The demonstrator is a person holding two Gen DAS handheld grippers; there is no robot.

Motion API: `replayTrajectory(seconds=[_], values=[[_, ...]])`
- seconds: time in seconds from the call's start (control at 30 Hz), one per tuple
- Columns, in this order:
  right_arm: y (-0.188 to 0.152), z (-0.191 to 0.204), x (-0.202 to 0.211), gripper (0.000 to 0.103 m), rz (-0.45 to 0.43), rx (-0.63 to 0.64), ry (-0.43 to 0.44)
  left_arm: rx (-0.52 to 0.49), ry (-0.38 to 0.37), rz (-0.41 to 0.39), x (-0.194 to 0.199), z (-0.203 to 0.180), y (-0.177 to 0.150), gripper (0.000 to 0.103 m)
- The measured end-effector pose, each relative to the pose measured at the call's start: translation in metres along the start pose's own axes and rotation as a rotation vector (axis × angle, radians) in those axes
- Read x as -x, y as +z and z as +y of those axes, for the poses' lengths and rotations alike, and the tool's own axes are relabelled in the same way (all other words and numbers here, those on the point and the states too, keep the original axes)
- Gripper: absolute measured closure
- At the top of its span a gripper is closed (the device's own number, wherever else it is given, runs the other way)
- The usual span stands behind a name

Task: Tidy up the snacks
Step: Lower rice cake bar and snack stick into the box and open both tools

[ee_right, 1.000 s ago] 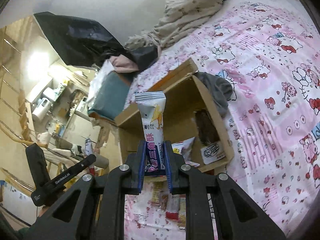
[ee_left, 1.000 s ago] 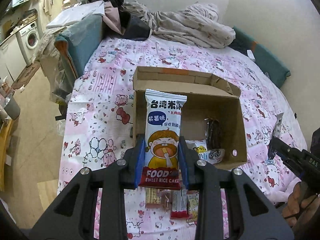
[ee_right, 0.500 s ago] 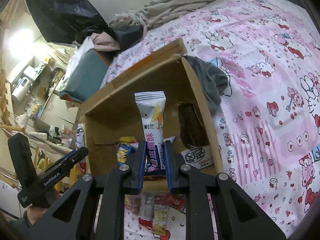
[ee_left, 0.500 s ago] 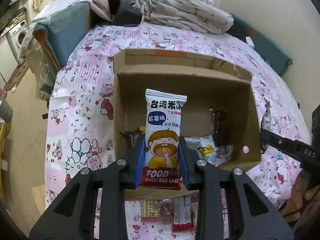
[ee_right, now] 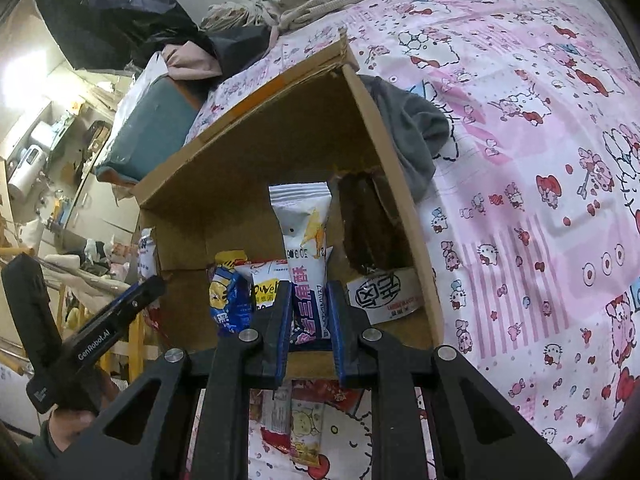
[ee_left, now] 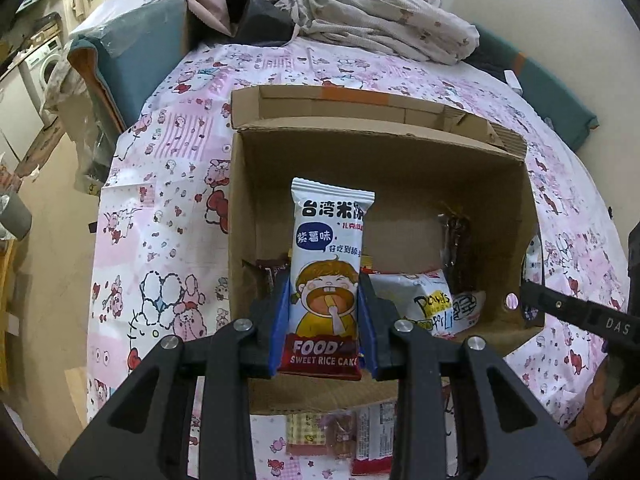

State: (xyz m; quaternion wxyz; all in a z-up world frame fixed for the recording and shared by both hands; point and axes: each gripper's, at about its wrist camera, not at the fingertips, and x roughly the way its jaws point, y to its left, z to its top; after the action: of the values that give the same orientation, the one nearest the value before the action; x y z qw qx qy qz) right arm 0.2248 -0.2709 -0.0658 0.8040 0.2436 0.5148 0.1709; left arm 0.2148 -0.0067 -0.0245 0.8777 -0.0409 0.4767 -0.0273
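I hold two snacks over the open cardboard box [ee_left: 520, 216]. My left claw [ee_left: 323, 320] is clamped on the sweet rice cake packet [ee_left: 326, 276], which stands upright in the centre of the left wrist view, above the front part of the box. My right claw [ee_right: 308, 320] is closed on a narrow white packet with pink letters [ee_right: 306, 256], also upright, in the middle of the right wrist view.

I judge the task is partly done. Several snacks already lie in the box: a white and yellow bag [ee_left: 420, 304], a dark packet [ee_left: 456, 248] leaning at the right wall, and a blue packet [ee_right: 226, 296] at the left of the right wrist view. The two packets in my claws are not yet released. More snacks [ee_left: 344, 436] wait on the bed [ee_left: 160, 208] at the lower edge, just before the box.

Around it I see a grey cloth [ee_right: 412, 128] hanging over the box wall and a crumpled blanket [ee_left: 384, 20] at the top. The near wall of the box and the snacks already inside leave little free floor, so I must drop carefully.
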Motion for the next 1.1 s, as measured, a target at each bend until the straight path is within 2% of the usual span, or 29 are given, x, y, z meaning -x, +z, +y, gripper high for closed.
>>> replayTrajectory(seconds=[0.17, 0.27, 0.37, 0.43, 0.47, 0.5, 0.53, 0.57, 0.6, 0.63, 0.8, 1.1], values=[[0.001, -0.002, -0.003, 0.082, 0.013, -0.013, 0.009, 0.002, -0.012, -0.008, 0.002, -0.001, 0.001, 0.075], [0.002, -0.002, -0.005, 0.081, 0.018, -0.022, 0.019, -0.016, -0.018, -0.008, 0.004, -0.005, 0.0, 0.07], [0.003, 0.0, -0.002, 0.081, 0.001, -0.018, 0.024, -0.035, 0.0, -0.021, 0.007, -0.009, -0.002, 0.052], [0.004, 0.0, 0.0, 0.08, -0.011, -0.026, 0.038, -0.041, 0.003, -0.042, 0.012, -0.01, -0.003, 0.034], [0.004, -0.001, 0.002, 0.079, -0.018, -0.027, 0.037, -0.042, 0.003, -0.051, 0.014, -0.011, -0.003, 0.03], [0.005, -0.001, 0.003, 0.073, -0.026, -0.028, 0.031, -0.041, 0.001, -0.062, 0.016, -0.011, -0.002, 0.021], [0.005, -0.001, 0.006, 0.057, -0.036, -0.032, 0.03, -0.04, -0.002, -0.078, 0.019, -0.011, -0.002, 0.016], [0.006, -0.001, 0.008, 0.045, -0.045, -0.038, 0.034, -0.039, -0.004, -0.087, 0.021, -0.011, -0.002, 0.015], [0.006, -0.001, 0.01, 0.025, -0.058, -0.042, 0.04, -0.039, -0.005, -0.093, 0.023, -0.011, -0.002, 0.015], [0.006, 0.0, 0.014, 0.021, -0.085, -0.04, 0.04, -0.04, -0.004, -0.098, 0.024, -0.011, -0.001, 0.015], [0.008, 0.007, 0.024, 0.021, -0.123, -0.01, 0.037, -0.039, 0.001, -0.115, 0.03, -0.009, -0.001, 0.015], [-0.008, 0.015, 0.04, 0.021, -0.138, 0.003, 0.03, -0.009, 0.039, -0.157, 0.055, 0.003, -0.01, 0.015]])
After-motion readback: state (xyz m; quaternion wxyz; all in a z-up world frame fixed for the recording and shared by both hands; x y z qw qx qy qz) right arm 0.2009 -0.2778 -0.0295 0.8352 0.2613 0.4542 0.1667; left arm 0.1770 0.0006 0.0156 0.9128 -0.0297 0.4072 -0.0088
